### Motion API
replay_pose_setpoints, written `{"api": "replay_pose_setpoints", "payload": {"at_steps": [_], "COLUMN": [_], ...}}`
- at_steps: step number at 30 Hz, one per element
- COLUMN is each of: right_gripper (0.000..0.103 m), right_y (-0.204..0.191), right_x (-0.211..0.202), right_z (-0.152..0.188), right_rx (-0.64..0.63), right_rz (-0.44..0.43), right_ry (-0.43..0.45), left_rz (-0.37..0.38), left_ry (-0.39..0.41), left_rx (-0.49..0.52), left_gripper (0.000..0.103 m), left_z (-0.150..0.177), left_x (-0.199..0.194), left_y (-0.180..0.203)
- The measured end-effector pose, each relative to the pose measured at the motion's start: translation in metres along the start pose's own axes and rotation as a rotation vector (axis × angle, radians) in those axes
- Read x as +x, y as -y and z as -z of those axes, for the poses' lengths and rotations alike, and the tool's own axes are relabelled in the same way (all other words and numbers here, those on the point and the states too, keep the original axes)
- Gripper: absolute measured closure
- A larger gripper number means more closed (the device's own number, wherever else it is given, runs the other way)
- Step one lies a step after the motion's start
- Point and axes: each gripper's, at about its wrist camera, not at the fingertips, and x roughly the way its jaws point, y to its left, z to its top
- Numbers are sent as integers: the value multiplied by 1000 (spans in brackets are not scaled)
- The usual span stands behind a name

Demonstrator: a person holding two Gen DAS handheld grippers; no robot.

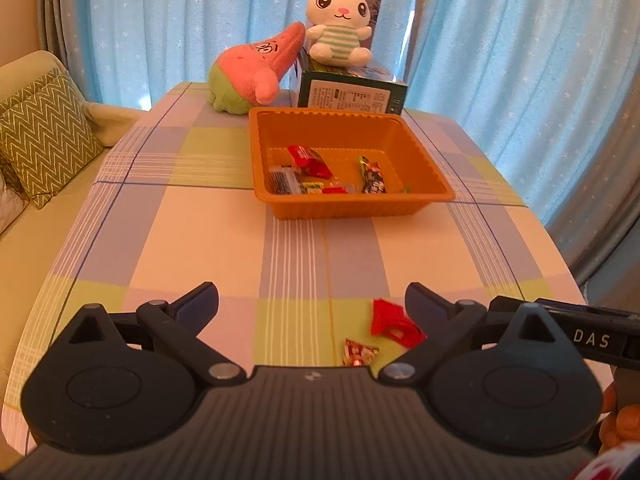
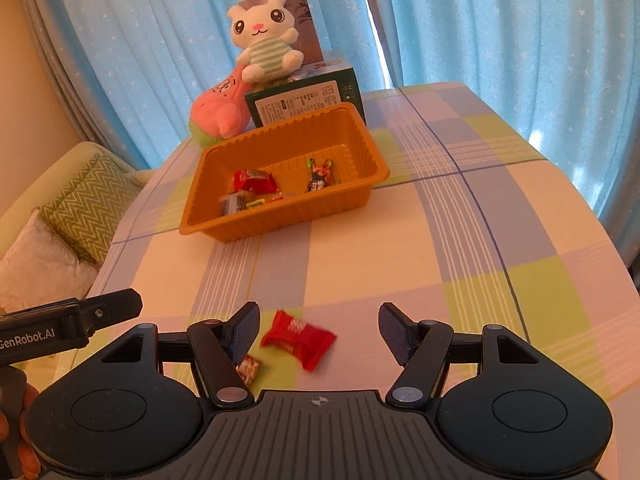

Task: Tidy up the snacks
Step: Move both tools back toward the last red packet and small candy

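Observation:
An orange plastic tray (image 1: pixel 352 204) (image 2: pixel 280 220) stands mid-table with several wrapped snacks inside. On the checked tablecloth near the front edge lie a red snack packet (image 1: pixel 394 322) (image 2: pixel 298 338) and a small red-and-white candy (image 1: pixel 358 353) (image 2: pixel 249 369). My left gripper (image 1: pixel 312 308) is open and empty, with both loose snacks just inside its right finger. My right gripper (image 2: pixel 318 330) is open and empty, the red packet lying between its fingers, nearer the left one. The small candy is partly hidden behind the right gripper's left finger.
Behind the tray stand a green box (image 1: pixel 352 96) (image 2: pixel 304 98) with a white bunny plush (image 1: pixel 340 24) (image 2: pixel 266 36) on it and a pink plush (image 1: pixel 256 68) (image 2: pixel 218 112) beside it. A sofa with cushions (image 1: pixel 44 140) lies left. Blue curtains hang behind.

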Motion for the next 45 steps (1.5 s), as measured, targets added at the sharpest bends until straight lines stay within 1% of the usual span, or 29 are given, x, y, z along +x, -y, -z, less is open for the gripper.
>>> {"api": "replay_pose_setpoints", "payload": {"at_steps": [10, 14, 21, 34, 43, 45], "right_gripper": [37, 37, 37, 37, 37, 37], "right_y": [2, 1, 1, 6, 18, 20], "right_x": [-33, -41, -44, -37, -21, -15], "right_z": [32, 40, 46, 46, 45, 46], "right_rx": [-24, -33, -42, -45, -47, -49], "right_rz": [39, 49, 55, 66, 82, 83], "right_ry": [-9, -9, -10, -12, -29, -37], "left_rz": [15, 20, 27, 60, 78, 90], "left_ry": [-19, -20, -25, -41, -74, -69], "left_rx": [18, 18, 20, 55, 93, 100], "left_gripper": [5, 5, 5, 7, 17, 21], "left_z": [37, 45, 49, 53, 56, 56], "left_x": [-30, -37, -41, -31, -5, 2], "left_y": [1, 1, 2, 7, 11, 12]}}
